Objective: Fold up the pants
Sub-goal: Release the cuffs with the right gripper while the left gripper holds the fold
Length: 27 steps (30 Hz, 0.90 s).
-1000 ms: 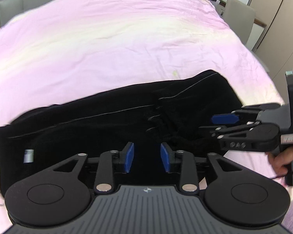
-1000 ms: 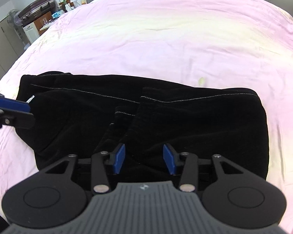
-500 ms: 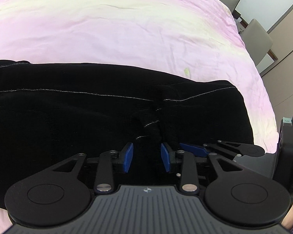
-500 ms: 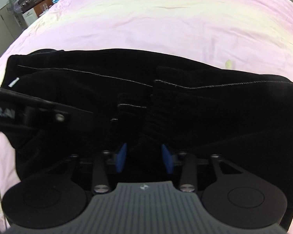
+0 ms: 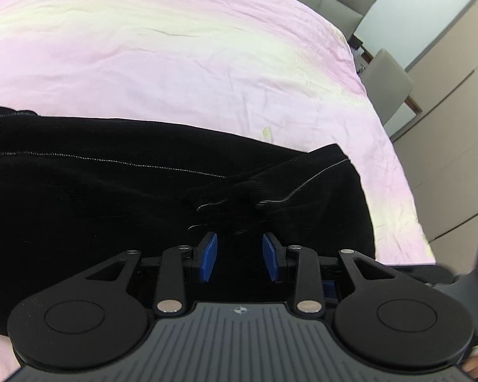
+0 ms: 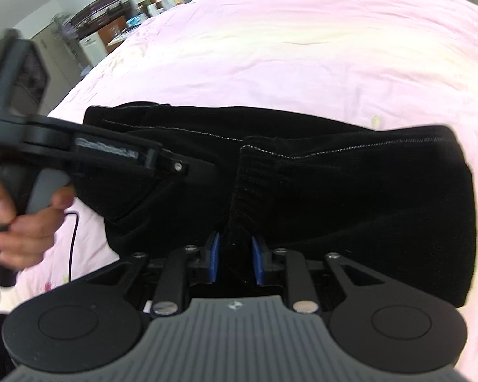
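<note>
My right gripper (image 6: 234, 259) has its two blue pads (image 6: 214, 259) drawn close together on a raised ridge of the black pants (image 6: 350, 197); the ribbed cloth stands up between the pads and fills the narrow gap, so I have hold of a fold of fabric there; the pinched ridge runs away from the fingers toward a stitched hem edge further up the cloth.

My left gripper (image 5: 239, 258) sits with its fingers parted, the blue pads (image 5: 208, 258) set well apart with dark cloth showing in the gap between them; I cannot tell whether the pads rest on the pants (image 5: 111, 197) or float just above them, and nothing is clamped between them; a small crumpled hem with pale stitching lies just beyond the fingertips.

The pants lie across the near part of the bed (image 5: 175, 57), on its pink and pale-yellow sheet, stretched sideways with a line of light stitching along their length; in my right view the left gripper (image 6: 188, 167) reaches in from the side over the cloth, its tips lost against the black, with my left hand (image 6: 25, 219) around its handle and a thin black cable (image 6: 75, 238) trailing over the sheet beneath it; beyond the bed edge stand a grey chair (image 5: 388, 76) and beige cupboard doors (image 5: 455, 102).
</note>
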### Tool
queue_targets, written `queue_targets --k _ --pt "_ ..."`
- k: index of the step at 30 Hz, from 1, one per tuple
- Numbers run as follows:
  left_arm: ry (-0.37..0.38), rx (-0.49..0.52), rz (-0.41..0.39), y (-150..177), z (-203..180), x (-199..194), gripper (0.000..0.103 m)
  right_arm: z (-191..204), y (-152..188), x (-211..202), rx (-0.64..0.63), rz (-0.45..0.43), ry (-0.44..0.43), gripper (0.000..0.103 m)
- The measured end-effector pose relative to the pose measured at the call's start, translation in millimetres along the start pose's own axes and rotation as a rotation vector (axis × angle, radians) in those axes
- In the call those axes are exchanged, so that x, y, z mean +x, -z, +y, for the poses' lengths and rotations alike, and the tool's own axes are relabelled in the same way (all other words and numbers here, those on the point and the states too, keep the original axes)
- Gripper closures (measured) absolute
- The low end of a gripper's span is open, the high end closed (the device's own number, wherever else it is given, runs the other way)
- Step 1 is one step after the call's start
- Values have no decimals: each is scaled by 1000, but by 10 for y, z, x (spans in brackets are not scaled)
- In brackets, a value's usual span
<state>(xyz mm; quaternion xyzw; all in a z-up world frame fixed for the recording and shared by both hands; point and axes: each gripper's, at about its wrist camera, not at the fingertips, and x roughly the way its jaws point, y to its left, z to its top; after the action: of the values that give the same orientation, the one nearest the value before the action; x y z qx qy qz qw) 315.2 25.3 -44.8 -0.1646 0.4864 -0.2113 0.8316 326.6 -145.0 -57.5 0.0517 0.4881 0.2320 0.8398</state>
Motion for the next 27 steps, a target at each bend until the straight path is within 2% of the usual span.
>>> queue_targets --k 1,3,8,10,11,12,16,18,22,26,27 --pt "8 -16 -2 -1 5 -2 64 -4 5 89 28 -4 -3 85" --pt "15 -38 -17 -13 14 5 56 15 27 292 57 -26 -1 85" --pt "-47 -56 15 -48 34 212 52 34 108 681 60 -61 20 80" --pt "-62 -57 38 -35 38 304 51 -41 117 669 97 -72 -16 75" --pt "-67 -59 43 -20 41 335 48 -79 119 636 111 -74 -35 69" --pt "-67 -61 44 -2 44 366 44 -96 87 631 119 -77 -48 68" --pt "-45 -78 44 26 9 425 36 -195 100 409 125 -97 -47 57" --pt "-70 -73 43 37 -36 472 28 -243 124 251 130 -114 -33 55" --pt "-155 -87 75 70 -50 632 28 -387 240 -151 104 -141 86 54" --pt "-117 -164 101 129 54 770 28 -805 501 -572 98 -175 220 55" --pt "-113 -172 101 137 63 793 31 -929 583 -640 104 -171 252 55"
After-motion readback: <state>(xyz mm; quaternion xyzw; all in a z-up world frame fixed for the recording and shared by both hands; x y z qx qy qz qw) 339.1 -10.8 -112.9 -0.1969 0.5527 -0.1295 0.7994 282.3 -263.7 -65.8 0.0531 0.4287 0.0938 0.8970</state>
